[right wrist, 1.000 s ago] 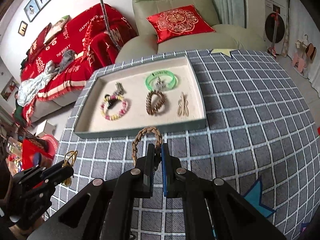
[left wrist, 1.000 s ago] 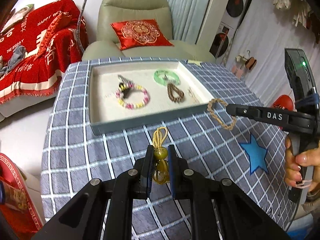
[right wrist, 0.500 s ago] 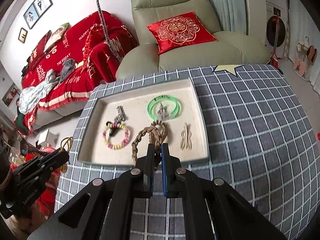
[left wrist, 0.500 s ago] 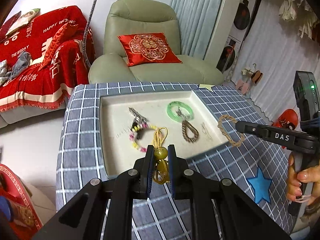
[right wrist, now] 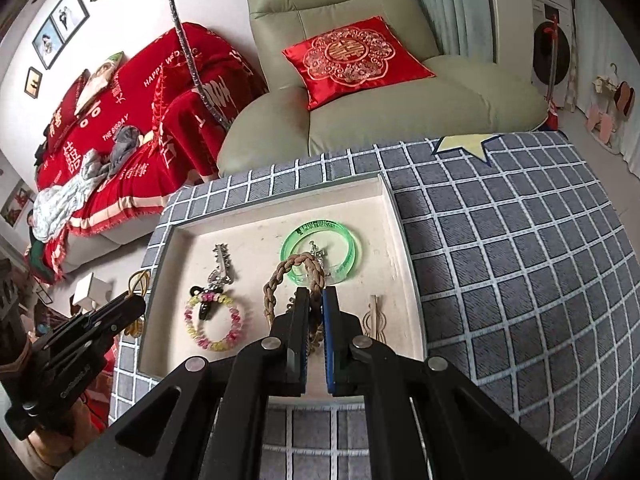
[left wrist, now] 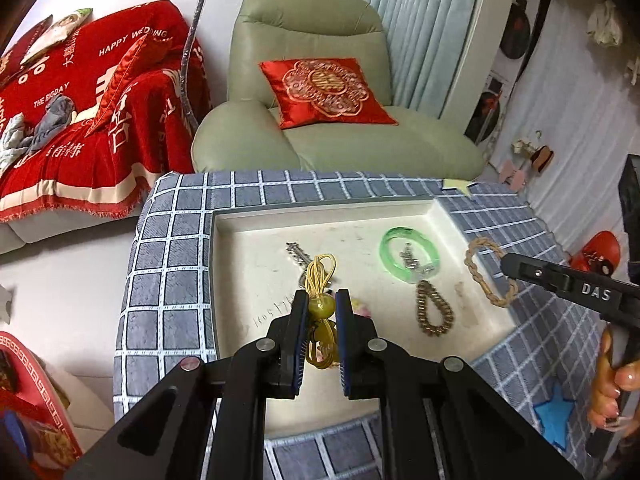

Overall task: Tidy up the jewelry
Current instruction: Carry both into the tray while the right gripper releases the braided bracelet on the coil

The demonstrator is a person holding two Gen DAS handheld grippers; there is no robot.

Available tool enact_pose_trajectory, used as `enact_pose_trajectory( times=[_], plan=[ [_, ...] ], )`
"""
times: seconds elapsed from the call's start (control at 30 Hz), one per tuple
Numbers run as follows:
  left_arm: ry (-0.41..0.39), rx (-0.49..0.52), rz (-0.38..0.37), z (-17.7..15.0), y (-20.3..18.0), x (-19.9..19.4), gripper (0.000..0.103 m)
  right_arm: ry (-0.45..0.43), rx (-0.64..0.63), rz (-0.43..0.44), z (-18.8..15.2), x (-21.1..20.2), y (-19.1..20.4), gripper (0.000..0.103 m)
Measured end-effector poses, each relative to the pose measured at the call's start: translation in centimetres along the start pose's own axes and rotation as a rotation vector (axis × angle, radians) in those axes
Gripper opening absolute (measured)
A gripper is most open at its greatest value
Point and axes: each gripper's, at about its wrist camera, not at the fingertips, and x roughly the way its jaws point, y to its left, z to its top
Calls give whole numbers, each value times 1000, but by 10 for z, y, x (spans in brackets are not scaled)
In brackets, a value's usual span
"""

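Observation:
My left gripper (left wrist: pixel 322 300) is shut on a yellow bead pendant with gold cord (left wrist: pixel 319 280), held above the left half of the cream tray (left wrist: pixel 240 264). My right gripper (right wrist: pixel 315 300) is shut on a tan braided bracelet (right wrist: pixel 276 284), hanging over the tray's middle. In the tray (right wrist: pixel 404 280) lie a green bangle (right wrist: pixel 320 256), a pastel bead bracelet (right wrist: pixel 212 324), a silver charm (right wrist: pixel 220 264) and a gold hairpin (right wrist: pixel 374 320). A brown bead bracelet (left wrist: pixel 434 312) shows in the left wrist view. The right gripper (left wrist: pixel 510 264) also appears there at the tray's right wall.
The tray sits on a round table with a grey checked cloth (right wrist: pixel 500 260) bearing star patches (left wrist: pixel 554 420). A green armchair with a red cushion (right wrist: pixel 352 60) stands behind it. A red-covered sofa (left wrist: pixel 80 112) is at the left.
Both grippers have moved forward from the table's near side to above the tray, each carrying its piece. The tray now fills the lower middle of both views.

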Motion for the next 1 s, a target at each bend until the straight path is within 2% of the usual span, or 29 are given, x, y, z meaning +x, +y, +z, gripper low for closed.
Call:
enact_pose_trajectory(
  times=[0.4,0.63,0.83,1.0],
  plan=[
    [50,30,68,-10,0,40,29,38,29,-34,-4,43,-18,7],
    [63,47,97,-16,-3,51,29,57,34,-57,-12,59,-25,7],
    [64,80,144,-23,-8,56,29,81,39,-49,-15,66,-27,7],
    [72,86,154,-23,-9,59,29,102,27,-45,-17,71,-27,8]
  ],
)
